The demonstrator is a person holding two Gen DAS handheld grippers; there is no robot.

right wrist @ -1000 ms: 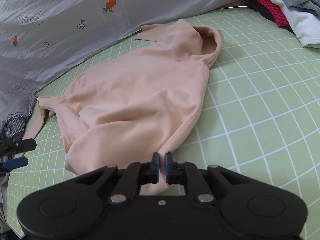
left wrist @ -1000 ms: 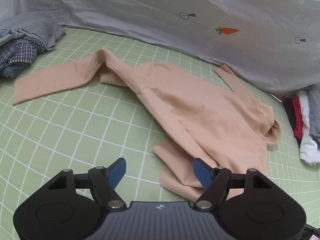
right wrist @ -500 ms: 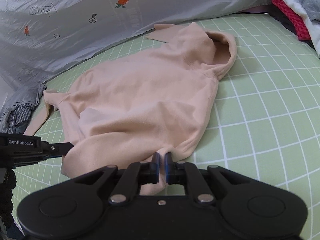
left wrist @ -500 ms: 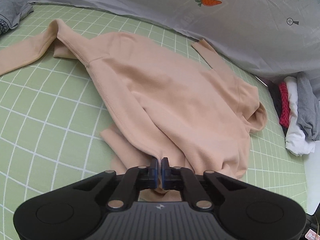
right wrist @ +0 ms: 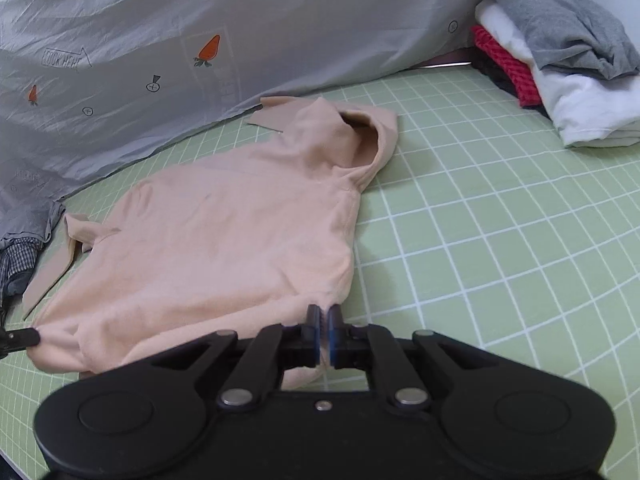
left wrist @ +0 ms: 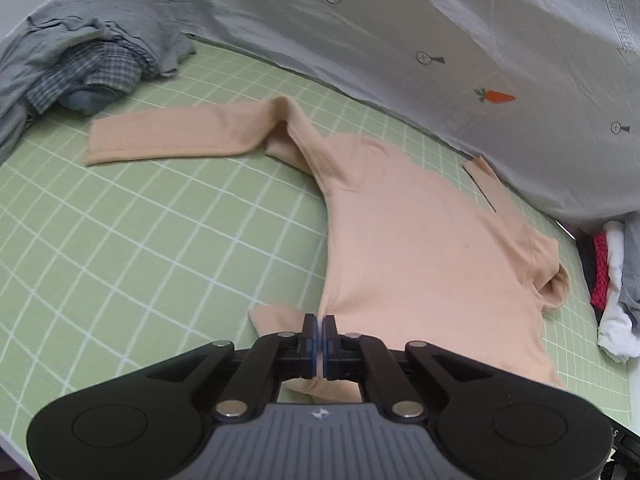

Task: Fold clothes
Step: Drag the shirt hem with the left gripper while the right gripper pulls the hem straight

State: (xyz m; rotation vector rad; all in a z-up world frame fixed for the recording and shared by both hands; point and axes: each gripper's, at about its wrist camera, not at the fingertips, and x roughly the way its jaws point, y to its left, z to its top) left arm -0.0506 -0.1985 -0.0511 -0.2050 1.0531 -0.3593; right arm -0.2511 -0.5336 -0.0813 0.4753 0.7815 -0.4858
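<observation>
Ahead of both grippers: peach top (left wrist: 420, 248), spread on my green grid mat (left wrist: 140, 240). Left gripper (left wrist: 319, 334) and right gripper (right wrist: 324, 326) each clenched on its near hem. Step: straightening. Next, I judge: lift evenly, fold forward.

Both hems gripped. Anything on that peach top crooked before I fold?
Yes: the peach long-sleeved top lies unevenly. Its left sleeve stretches flat across the green grid mat; the other sleeve is mostly tucked underneath.
</observation>
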